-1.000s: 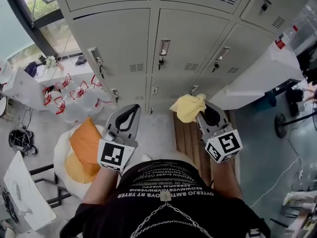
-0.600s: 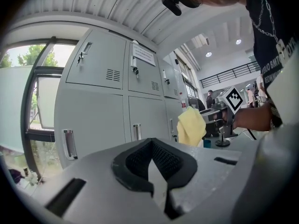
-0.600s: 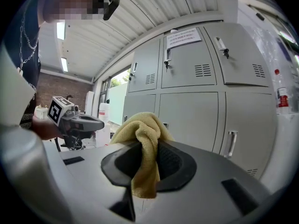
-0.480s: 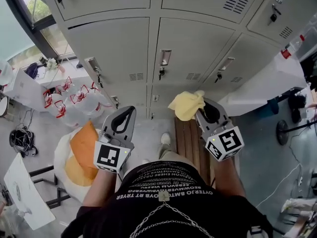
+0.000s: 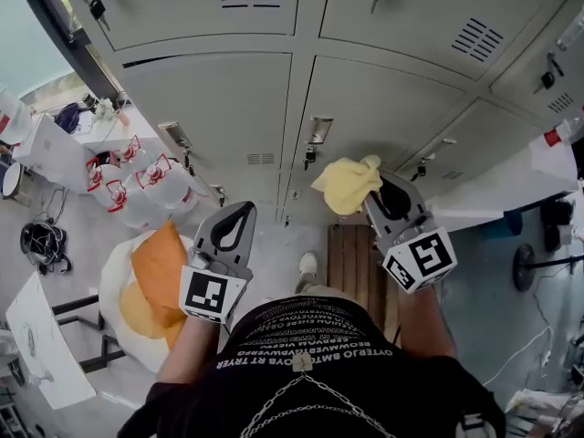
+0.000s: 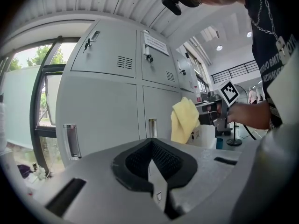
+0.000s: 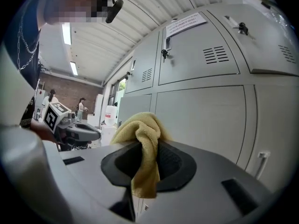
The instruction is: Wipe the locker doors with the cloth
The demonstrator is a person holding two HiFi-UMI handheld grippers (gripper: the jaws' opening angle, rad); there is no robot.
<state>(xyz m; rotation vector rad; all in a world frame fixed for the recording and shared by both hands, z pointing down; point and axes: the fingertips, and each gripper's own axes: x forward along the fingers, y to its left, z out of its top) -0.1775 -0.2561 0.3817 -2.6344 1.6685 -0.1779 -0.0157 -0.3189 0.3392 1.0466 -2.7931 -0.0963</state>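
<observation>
one crumpled, fluffy yellow cloth hangs pinched in the right gripper before smooth grey metal locker doors; the left gripper has its ribbed jaws pressed together, empty.

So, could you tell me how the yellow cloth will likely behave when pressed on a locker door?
The cloth is probably floppy: it droops in folds from the right gripper, whose jaws are shut on it. It looks light, bunching loosely. Its fuzzy pile would likely flatten and drag on the smooth locker door, not slip.
</observation>
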